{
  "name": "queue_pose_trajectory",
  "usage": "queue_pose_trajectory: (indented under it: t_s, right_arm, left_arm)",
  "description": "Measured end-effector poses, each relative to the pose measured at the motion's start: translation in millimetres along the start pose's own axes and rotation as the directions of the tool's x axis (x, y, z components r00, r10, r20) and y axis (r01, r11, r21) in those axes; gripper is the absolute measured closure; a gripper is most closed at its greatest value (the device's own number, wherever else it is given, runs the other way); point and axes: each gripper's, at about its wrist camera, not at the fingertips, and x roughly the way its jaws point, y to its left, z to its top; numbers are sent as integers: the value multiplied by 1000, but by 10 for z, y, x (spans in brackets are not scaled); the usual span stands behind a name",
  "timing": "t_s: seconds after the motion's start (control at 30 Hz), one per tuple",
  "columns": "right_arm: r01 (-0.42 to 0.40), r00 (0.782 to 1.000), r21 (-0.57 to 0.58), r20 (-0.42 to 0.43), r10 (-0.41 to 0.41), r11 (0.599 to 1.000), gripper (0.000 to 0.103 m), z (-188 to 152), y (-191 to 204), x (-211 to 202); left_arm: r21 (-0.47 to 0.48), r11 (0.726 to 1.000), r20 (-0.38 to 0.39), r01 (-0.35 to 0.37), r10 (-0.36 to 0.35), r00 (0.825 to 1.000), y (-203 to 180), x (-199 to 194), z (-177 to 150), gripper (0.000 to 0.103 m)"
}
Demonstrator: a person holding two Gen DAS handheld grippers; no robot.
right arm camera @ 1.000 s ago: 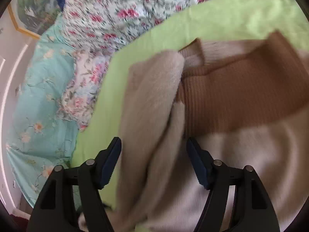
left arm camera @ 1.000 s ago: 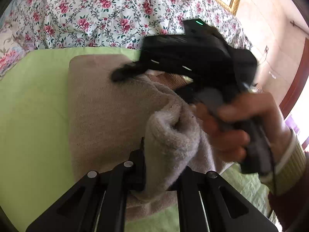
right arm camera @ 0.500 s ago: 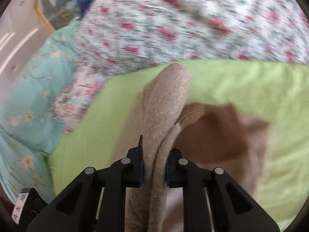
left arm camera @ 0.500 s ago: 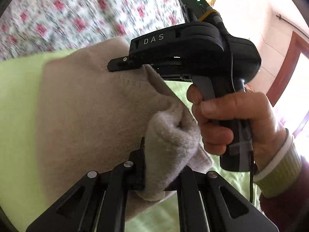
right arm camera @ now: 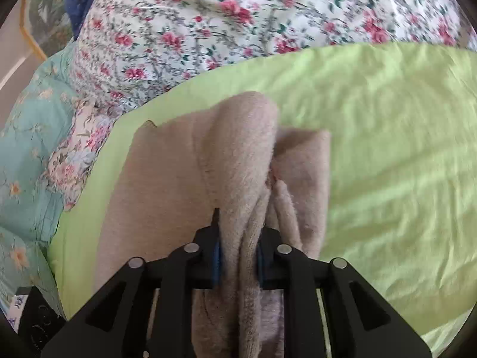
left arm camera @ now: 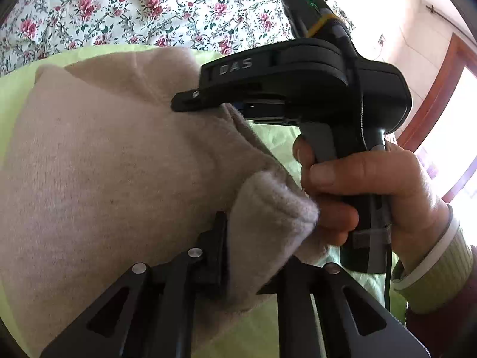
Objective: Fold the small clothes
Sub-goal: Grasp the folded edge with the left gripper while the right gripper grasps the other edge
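A beige fuzzy sweater (left arm camera: 98, 173) is held up over a light green sheet (right arm camera: 387, 149). My left gripper (left arm camera: 253, 247) is shut on a bunched edge of the sweater at the bottom of the left wrist view. My right gripper (right arm camera: 238, 253) is shut on a thick fold of the same sweater (right arm camera: 232, 155), which drapes forward onto the sheet. The right gripper also shows in the left wrist view (left arm camera: 190, 101), held by a hand (left arm camera: 366, 188), clamped on the sweater's upper edge.
A floral quilt (right arm camera: 238, 15) lies beyond the green sheet. A teal flowered cover (right arm camera: 26, 155) lies to the left. A wooden door frame (left arm camera: 438, 89) and a bright wall are at the right.
My right gripper closed on the sweater fold and lifted it. Both grippers carried the fold over, so the brown ribbed part is now covered by beige fabric.
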Motion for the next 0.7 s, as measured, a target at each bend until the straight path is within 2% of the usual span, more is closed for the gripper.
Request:
queue_pose_trajectory:
  t_s: [0.1,0.13,0.17,0.2,0.23,0.27,0.33,0.4,0.47,0.57,0.7]
  right_arm:
    - [28,999,17,27,-28,999,75,-56,-26,-125]
    - [41,998,24,35,-42,999,71,-80,-26,-192]
    - [58,997,31,40,-59,998,60,-100,-22,-242]
    - [72,996,43,43,-74,996,51,-128,-27,-295]
    - [83,995,64,49,-87,994,34,-167,-40,-362]
    - [82,995,76,56,-87,994,26,-188,-47,-391]
    - [58,995,119,73,-67,991,25,-257,-93,-472]
    - [25,998,155,57,-34,988,25,-310,-140,-484]
    - [7,999,172,40,-14,985,25,-338,-164,-448]
    - [7,1000,188,6,-8,982,25,-352,-194,-332]
    - [-30,999,197,-31,37,980,25,-332,-174,-177]
  left_arm:
    - [2,998,-32,55,-55,998,35,-149,-23,77]
    - [3,997,-37,76,-76,996,56,-242,-33,75]
    - [2,996,-32,88,-88,996,73,-313,-33,69]
    - [-1,996,-26,94,-94,995,95,-434,-59,57]
    - [-4,996,-17,91,-91,996,128,-534,-66,50]
    - [-5,996,-1,85,-85,996,150,-675,-110,38]
    - [-12,998,44,59,-58,997,287,-911,-122,32]
    - [-43,999,65,23,-20,998,469,-1085,-131,18]
    - [-96,995,84,-10,18,996,761,-1123,-26,18]
    - [-185,982,55,-36,46,997,1133,-1026,77,17]
    - [-310,951,-4,19,-21,1000,1602,-690,148,17]
